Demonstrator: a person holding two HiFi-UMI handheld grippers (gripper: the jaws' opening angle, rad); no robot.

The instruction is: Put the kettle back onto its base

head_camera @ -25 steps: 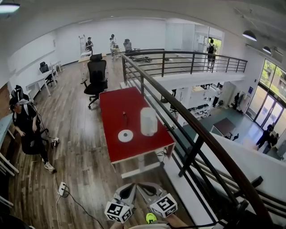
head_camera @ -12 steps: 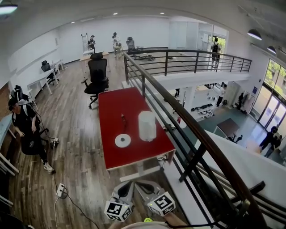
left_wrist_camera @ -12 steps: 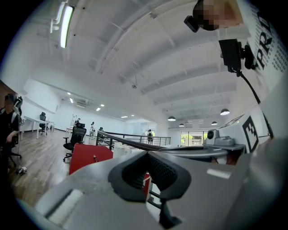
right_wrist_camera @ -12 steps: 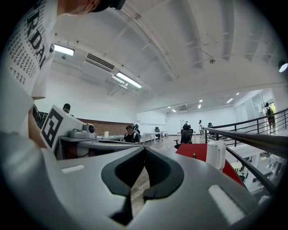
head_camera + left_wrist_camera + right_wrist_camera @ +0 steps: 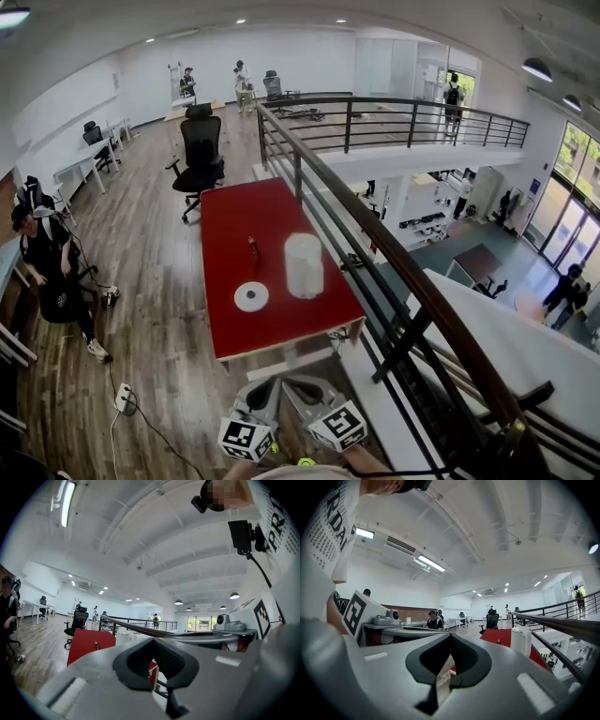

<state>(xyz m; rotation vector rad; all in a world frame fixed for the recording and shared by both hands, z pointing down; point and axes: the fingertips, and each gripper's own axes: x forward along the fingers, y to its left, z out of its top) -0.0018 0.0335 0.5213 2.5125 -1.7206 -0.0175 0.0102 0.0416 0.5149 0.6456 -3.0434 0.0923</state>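
A white kettle (image 5: 303, 265) stands upright on the red table (image 5: 281, 319), near its right side. Its round white base (image 5: 251, 296) lies flat on the table just left of the kettle, apart from it. Both grippers hover at the bottom of the head view, short of the table's near edge: the left gripper (image 5: 265, 391) and the right gripper (image 5: 298, 387) side by side, pointing level at the table. Each is shut with nothing between its jaws. The right gripper view shows the kettle (image 5: 521, 641) far ahead of the right gripper (image 5: 451, 635). The left gripper (image 5: 153, 640) has the table (image 5: 89, 641) ahead.
A black railing (image 5: 375, 244) runs along the table's right side, with a drop to a lower floor beyond. A small red object (image 5: 252, 247) stands on the table behind the base. An office chair (image 5: 202, 150) is behind the table, a seated person (image 5: 47, 262) at left, a power strip (image 5: 122, 397) on the floor.
The table, kettle and base have slid slightly down and left in the head view as both grippers travelled toward them. Both grippers stayed shut.
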